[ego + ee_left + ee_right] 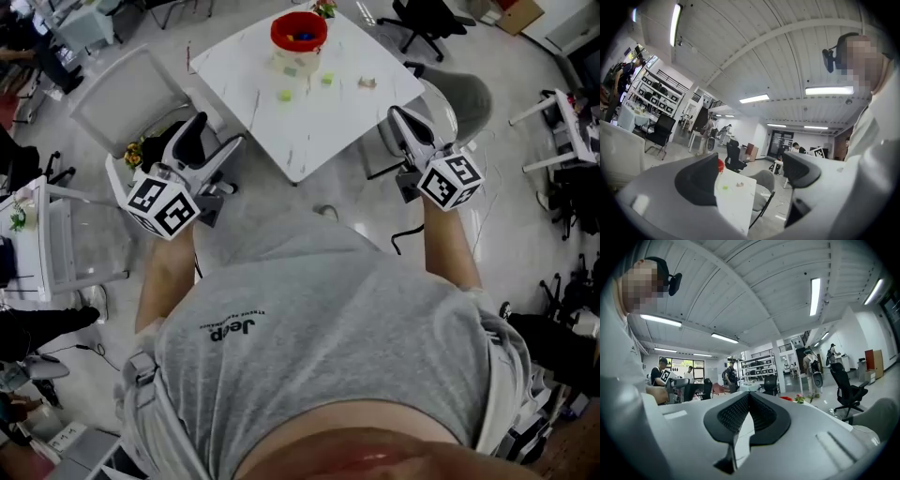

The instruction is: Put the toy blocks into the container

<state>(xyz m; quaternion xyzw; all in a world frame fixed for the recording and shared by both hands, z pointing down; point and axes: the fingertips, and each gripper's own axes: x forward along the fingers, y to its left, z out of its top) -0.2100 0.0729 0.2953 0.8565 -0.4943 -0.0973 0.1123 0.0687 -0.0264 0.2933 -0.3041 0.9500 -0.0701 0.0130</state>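
On the white table (309, 131) stands a red container (298, 31) with blocks inside. Two green blocks (285, 95) (326, 80) and a beige piece (367, 82) lie loose near it. My left gripper (214, 141) hangs short of the table's left corner, open and holding nothing. In the left gripper view the gripper (750, 176) frames the table (736, 201), a green block (725, 187) and the red container (720, 165). My right gripper (405, 127) is off the table's right side. Its jaws (749, 416) are shut with nothing between them.
A white chair (131, 94) stands left of the table and a grey chair (455, 98) right of it. A black office chair (427, 19) is behind. Desks and gear line both room sides. Other people stand in the background of both gripper views.
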